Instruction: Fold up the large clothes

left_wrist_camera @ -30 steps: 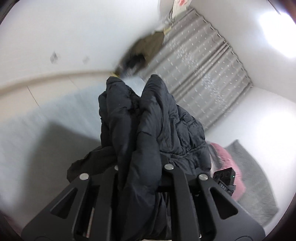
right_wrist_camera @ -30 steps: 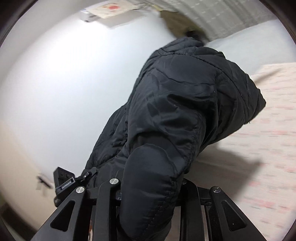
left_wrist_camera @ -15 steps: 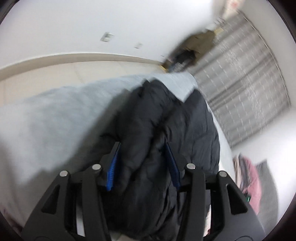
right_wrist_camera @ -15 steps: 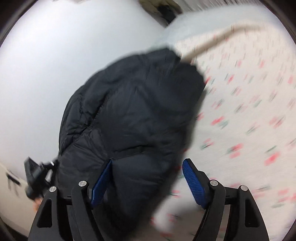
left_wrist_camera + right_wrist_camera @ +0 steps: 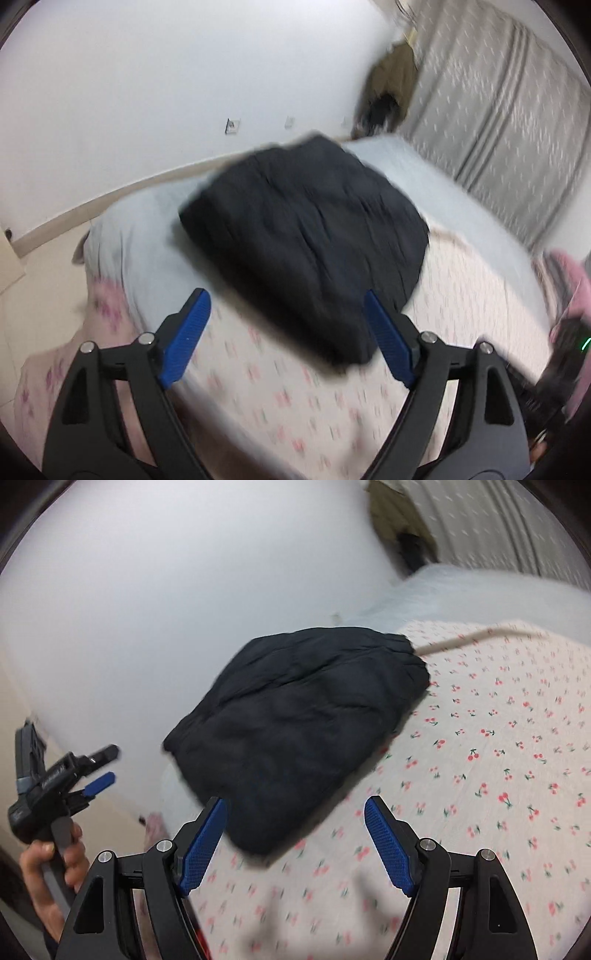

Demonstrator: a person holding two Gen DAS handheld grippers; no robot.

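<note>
Left gripper (image 5: 284,336): jaws apart, holding nothing.
Right gripper (image 5: 295,842): jaws apart, holding nothing.
Black jacket (image 5: 306,236): folded bundle lying on the cherry-print sheet (image 5: 498,760), just beyond both grippers.
Grey curtain (image 5: 498,92): far background.

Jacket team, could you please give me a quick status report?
Left gripper and right gripper open, empty. Jacket folded, lying on the bed. Nothing in the way.
</note>
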